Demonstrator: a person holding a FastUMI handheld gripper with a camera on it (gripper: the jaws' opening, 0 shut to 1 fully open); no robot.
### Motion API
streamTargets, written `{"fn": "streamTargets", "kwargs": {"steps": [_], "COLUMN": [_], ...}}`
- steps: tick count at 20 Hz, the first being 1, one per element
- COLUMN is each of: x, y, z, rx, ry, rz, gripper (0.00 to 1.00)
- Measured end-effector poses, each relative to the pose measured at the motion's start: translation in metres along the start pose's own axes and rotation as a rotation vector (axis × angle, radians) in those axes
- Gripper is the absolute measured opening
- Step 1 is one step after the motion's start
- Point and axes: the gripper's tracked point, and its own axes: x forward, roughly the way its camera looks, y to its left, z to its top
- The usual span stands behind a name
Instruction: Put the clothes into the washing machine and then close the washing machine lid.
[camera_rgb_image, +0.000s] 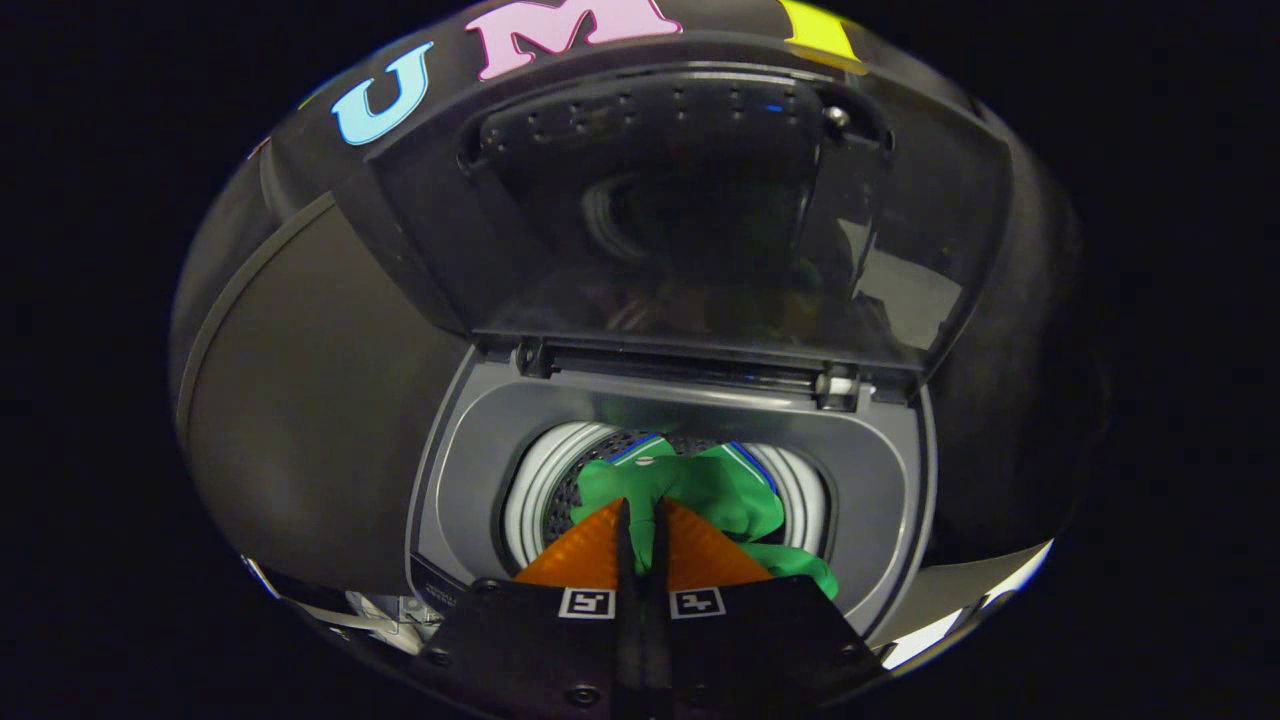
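Note:
A small grey top-loading washing machine (470, 470) stands just ahead of me with its dark see-through lid (690, 220) swung up and back on its hinges. A green garment with blue and white trim (720, 490) hangs from my fingers into the white-rimmed drum (535, 490), part of it draped over the drum's right rim. My gripper (640, 520) hovers over the drum mouth. Its two orange fingers (590, 555) are pressed together on a fold of the green cloth.
The black booth wall surrounds the machine on all sides. A pale strip of floor or table edge (960, 610) shows to the right of the machine, and some light clutter (390, 610) lies at its lower left.

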Motion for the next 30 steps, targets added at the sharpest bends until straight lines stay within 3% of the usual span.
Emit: {"fn": "streamTargets", "kwargs": {"steps": [10,14,17,21,25,27,30], "x": [0.019,0.013,0.01,0.0,-0.02,-0.036,-0.063], "y": [-0.011,-0.01,-0.014,-0.017,-0.004,0.014,0.026], "z": [-0.034,-0.018,-0.015,-0.001,0.005,0.011,0.04], "rx": [0.04,0.081,0.066,0.029,0.031,0.059,0.041], "ry": [0.083,0.026,0.011,-0.063,-0.052,-0.038,-0.084], "rz": [-0.035,-0.017,-0.037,-0.064,-0.03,0.028,0.064], "gripper": [0.11,0.3,0.94,0.91,0.91,0.91,0.91]}}
